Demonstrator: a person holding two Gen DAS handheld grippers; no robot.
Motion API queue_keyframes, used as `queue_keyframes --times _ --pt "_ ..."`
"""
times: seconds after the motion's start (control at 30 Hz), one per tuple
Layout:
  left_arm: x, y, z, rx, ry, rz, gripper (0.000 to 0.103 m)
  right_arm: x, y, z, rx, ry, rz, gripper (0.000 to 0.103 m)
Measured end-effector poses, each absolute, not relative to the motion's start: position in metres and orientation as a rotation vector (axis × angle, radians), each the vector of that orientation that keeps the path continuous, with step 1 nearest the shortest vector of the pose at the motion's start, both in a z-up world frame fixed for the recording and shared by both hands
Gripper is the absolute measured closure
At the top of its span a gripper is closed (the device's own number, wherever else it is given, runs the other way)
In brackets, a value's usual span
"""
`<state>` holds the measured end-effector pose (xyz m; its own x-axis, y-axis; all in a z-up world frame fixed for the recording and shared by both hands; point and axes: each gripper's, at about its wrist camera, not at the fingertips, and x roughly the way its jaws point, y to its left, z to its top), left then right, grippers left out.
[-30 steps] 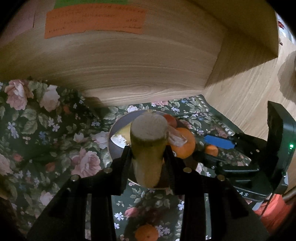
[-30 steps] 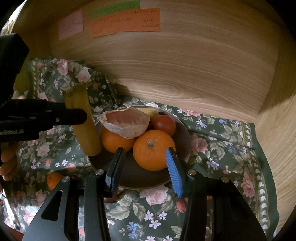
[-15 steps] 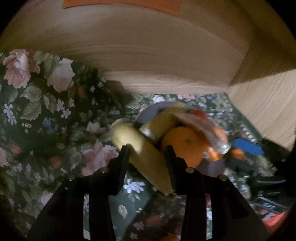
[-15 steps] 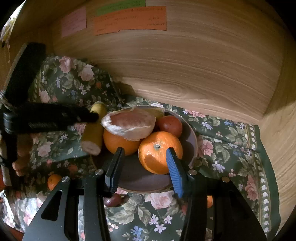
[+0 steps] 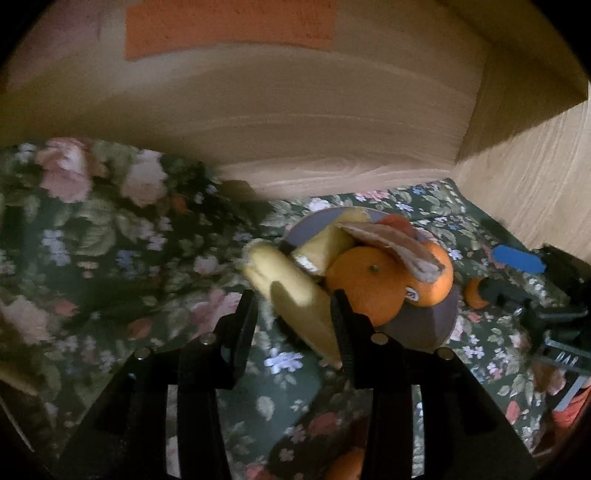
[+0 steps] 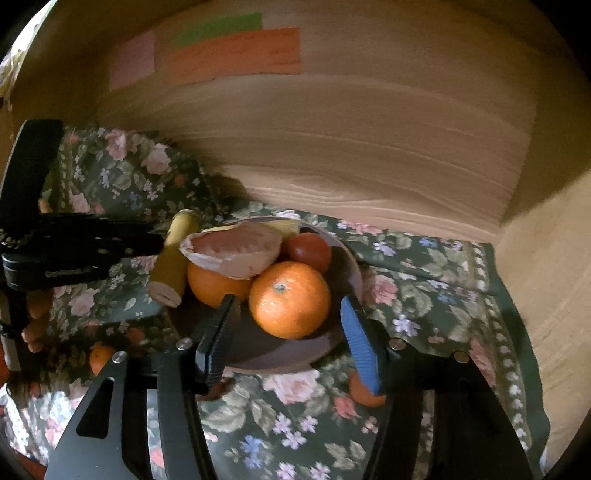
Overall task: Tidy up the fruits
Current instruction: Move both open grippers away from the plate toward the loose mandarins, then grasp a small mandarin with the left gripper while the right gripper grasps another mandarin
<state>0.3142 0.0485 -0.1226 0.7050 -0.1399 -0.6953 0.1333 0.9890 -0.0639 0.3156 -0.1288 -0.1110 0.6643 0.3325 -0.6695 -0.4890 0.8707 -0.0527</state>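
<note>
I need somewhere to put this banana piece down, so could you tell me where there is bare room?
The plate is crowded: oranges, a tomato and a peel leave only its near rim bare. The floral cloth right of the plate, toward the wooden side wall, is free.

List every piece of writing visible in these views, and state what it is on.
No text reads clearly.
Orange note: handwriting, blurred.
Green note, pink note: nothing legible.
Sticker on an orange: too small.
Left gripper: side print, blurred.
Right gripper: white letters, partly hidden, unreadable.
</note>
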Motion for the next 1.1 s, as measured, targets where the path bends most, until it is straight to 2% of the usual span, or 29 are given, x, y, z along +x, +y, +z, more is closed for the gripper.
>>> queue_keyframes --times 0.2,0.33,0.8,0.93,1.0,1.07,1.1 --pt "0.291 0.056 -0.114 0.015 0.744 -0.108 0.058 0.309 -0.155 -0.111 -0.223 0.707 0.401 0.038" --pt "0.276 0.058 -0.117 0.049 0.736 -0.081 0.047 0.311 -0.169 -0.122 -0.230 0.747 0.363 0.038" --pt "0.257 0.061 -0.146 0.062 0.823 -0.076 0.039 0.340 -0.180 -0.158 -0.221 0.890 0.365 0.039" --pt "0.258 0.058 -0.148 0.058 0.837 -0.091 0.039 0.348 -0.171 -0.166 -0.263 0.919 0.373 0.045" --pt "0.257 0.057 -0.149 0.057 0.840 -0.100 0.039 0.354 -0.168 -0.173 -0.277 0.959 0.373 0.060" --pt "0.256 0.055 -0.148 0.056 0.843 -0.109 0.039 0.355 -0.170 -0.175 -0.267 0.970 0.378 0.068" --pt "0.255 0.054 -0.148 0.055 0.843 -0.114 0.039 0.355 -0.173 -0.173 -0.257 0.966 0.375 0.068"
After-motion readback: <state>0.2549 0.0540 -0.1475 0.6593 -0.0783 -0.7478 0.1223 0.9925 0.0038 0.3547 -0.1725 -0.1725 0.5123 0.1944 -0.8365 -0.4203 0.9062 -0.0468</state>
